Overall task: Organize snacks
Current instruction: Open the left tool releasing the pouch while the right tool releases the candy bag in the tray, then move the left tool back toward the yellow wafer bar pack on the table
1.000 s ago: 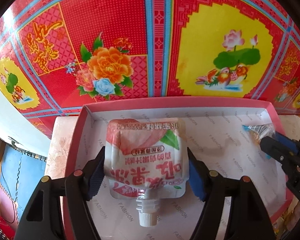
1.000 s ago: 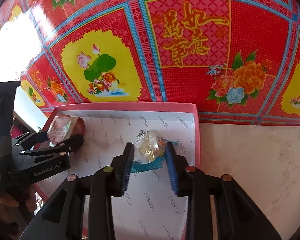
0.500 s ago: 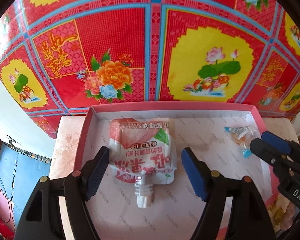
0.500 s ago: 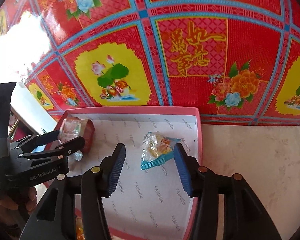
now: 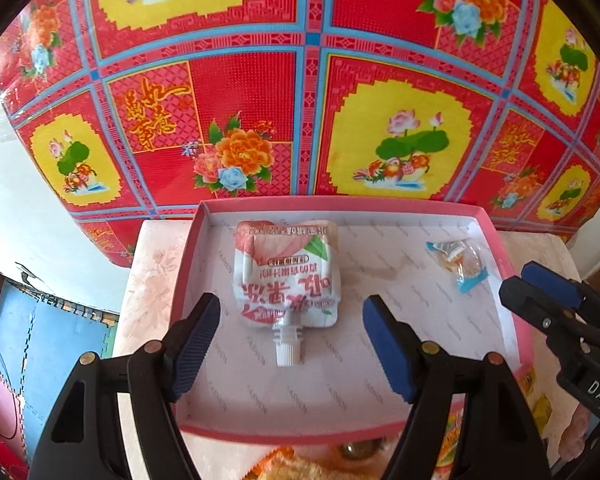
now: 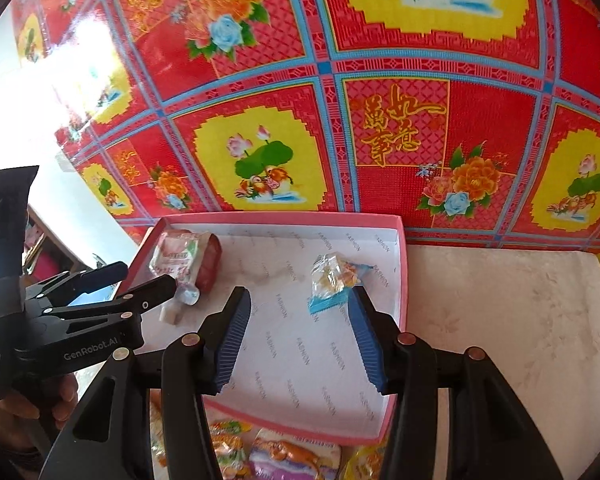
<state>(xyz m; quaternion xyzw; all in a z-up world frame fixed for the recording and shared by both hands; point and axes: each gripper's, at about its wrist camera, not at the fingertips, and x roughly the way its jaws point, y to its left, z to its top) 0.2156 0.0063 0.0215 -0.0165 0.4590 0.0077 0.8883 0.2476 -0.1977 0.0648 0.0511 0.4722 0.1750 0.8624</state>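
Both my grippers, left gripper (image 5: 291, 344) and right gripper (image 6: 300, 336), gape empty; pouch (image 5: 286, 276) far-left, candy (image 6: 332, 280) far-right in the pink box (image 5: 340, 202); near-side snack packets (image 6: 292, 458) left, I'd say.

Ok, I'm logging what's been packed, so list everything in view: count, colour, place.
box: one, pink rim, white lining, on the pale surface
drink pouch: one, white and pink, lying in the box's left part
candy packet: one, clear with blue ends, box's right part
loose snacks: several, orange, yellow and purple, before the box's near edge
patterned cloth: one, red and yellow, behind
left gripper: black, blue jaws, open
right gripper: black, blue jaws, open
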